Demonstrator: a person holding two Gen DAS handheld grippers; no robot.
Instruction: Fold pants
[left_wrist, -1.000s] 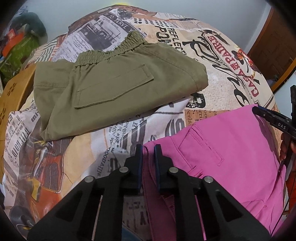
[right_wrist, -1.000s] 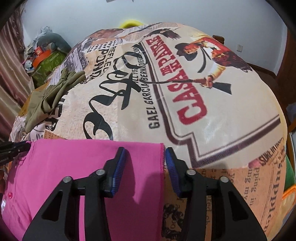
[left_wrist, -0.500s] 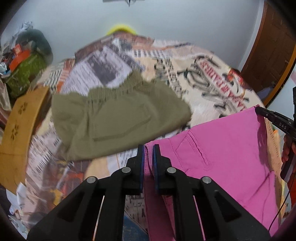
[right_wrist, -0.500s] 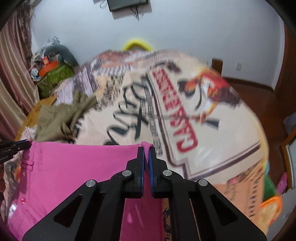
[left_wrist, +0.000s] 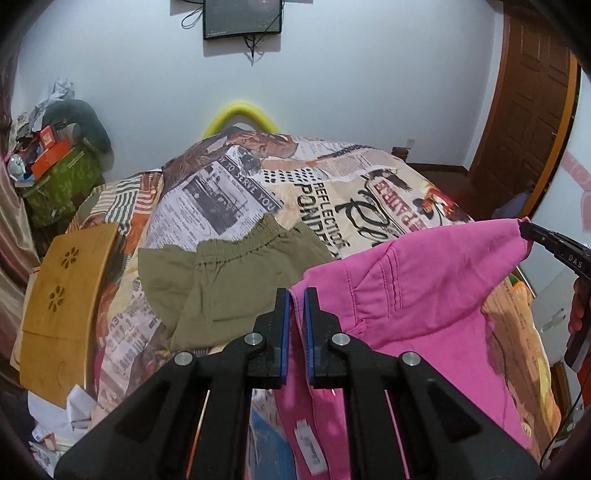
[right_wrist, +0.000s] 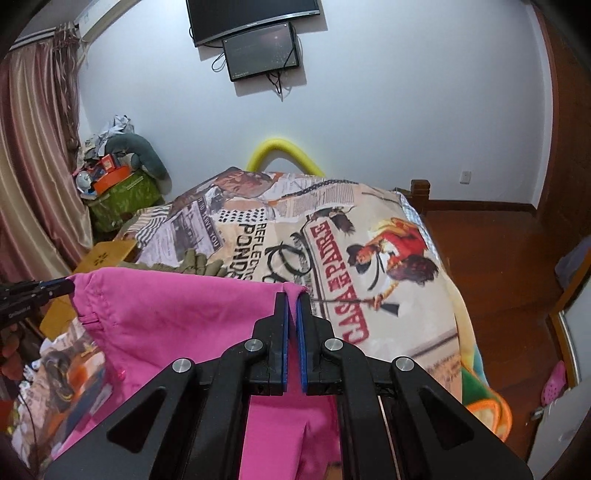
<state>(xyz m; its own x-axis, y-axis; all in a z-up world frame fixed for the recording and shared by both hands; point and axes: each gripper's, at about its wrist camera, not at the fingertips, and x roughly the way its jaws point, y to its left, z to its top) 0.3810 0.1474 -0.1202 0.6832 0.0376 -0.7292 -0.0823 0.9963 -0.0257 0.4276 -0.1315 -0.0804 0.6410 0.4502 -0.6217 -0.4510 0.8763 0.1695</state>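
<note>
Since a second ago, the pink pants have been lifted off the bed and now hang in the air above its printed bedspread, stretched between the two grippers. Back then the right gripper's jaws were still spread apart over the fabric; now they are pinched together.

The left gripper is clenched on one upper corner of the pink pants, with a fold of cloth caught between its blue pads. The right gripper is clenched on the opposite upper corner, fabric poking up between its pads. The top edge of the pants sags slightly between the two grips, and the rest hangs down toward the near edge of the bed. A white label shows on the hanging cloth below the left gripper.

Olive green pants lie folded on the bed, beyond the pink pants and toward the bed's left side. A wooden board sits at the left edge of the bed. A yellow foam arch rises behind the far end of the bed, below a wall-mounted screen.
</note>
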